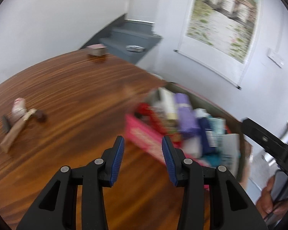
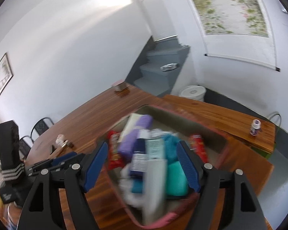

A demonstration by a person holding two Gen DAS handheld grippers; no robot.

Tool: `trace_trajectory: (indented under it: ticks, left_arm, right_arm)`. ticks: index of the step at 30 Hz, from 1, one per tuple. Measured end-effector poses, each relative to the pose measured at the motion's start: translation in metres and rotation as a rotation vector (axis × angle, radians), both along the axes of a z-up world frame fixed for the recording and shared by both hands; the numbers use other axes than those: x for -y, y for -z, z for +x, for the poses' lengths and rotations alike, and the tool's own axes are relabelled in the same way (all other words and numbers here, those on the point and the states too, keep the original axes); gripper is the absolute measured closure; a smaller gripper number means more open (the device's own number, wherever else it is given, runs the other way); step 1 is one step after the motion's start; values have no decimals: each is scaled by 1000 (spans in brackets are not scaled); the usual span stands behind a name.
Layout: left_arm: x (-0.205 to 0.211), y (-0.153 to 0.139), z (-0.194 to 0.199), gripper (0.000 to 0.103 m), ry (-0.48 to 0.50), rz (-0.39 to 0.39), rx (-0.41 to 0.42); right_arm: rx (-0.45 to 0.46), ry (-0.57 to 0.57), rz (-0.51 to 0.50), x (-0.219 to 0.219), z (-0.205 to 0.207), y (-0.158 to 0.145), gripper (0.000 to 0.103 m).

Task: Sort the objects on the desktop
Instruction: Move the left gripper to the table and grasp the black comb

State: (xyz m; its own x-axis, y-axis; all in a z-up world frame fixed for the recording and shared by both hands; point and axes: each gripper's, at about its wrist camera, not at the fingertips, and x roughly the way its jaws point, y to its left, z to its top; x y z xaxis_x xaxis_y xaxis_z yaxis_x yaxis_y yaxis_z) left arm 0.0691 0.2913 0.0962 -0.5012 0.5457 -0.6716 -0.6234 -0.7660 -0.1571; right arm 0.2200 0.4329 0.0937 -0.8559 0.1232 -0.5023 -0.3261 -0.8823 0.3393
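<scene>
While both views are blurred, the right claw [image 2: 142,163] stands wide apart above the pink-rimmed bin [image 2: 223,134], nothing pressed between its blue pads, with a purple pack [image 2: 134,134], a teal bundle [image 2: 174,172] and a white box [image 2: 155,168] packed inside. Over bare tabletop [image 1: 67,88], the left claw [image 1: 143,146] is partly open and empty, just beside the bin's pink side [image 1: 142,136]. Well apart on its left lie a brown paper packet [image 1: 14,132] and a small white item [image 1: 18,108].
</scene>
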Motion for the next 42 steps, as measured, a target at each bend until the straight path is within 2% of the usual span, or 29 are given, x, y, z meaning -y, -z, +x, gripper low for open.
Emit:
trace_trajectory:
  ticks: [7, 13, 24, 31, 38, 42]
  left_arm:
    - [69, 11, -40, 59, -185, -40, -7]
    - [119, 13, -62, 59, -293, -33, -5]
    - [209, 29, -121, 59, -523, -45, 47]
    - [228, 44, -150, 59, -572, -46, 99]
    - [227, 45, -182, 59, -601, 28, 149]
    - [220, 49, -200, 59, -628, 47, 173]
  right_arm:
    - [29, -154, 24, 57, -41, 4, 24]
    - [81, -272, 37, 106, -78, 16, 24]
    - [140, -356, 67, 159, -149, 29, 24]
    - [149, -365, 48, 167, -178, 36, 24]
    - [189, -378, 7, 163, -182, 50, 24]
    - [160, -354, 47, 163, -176, 44, 24]
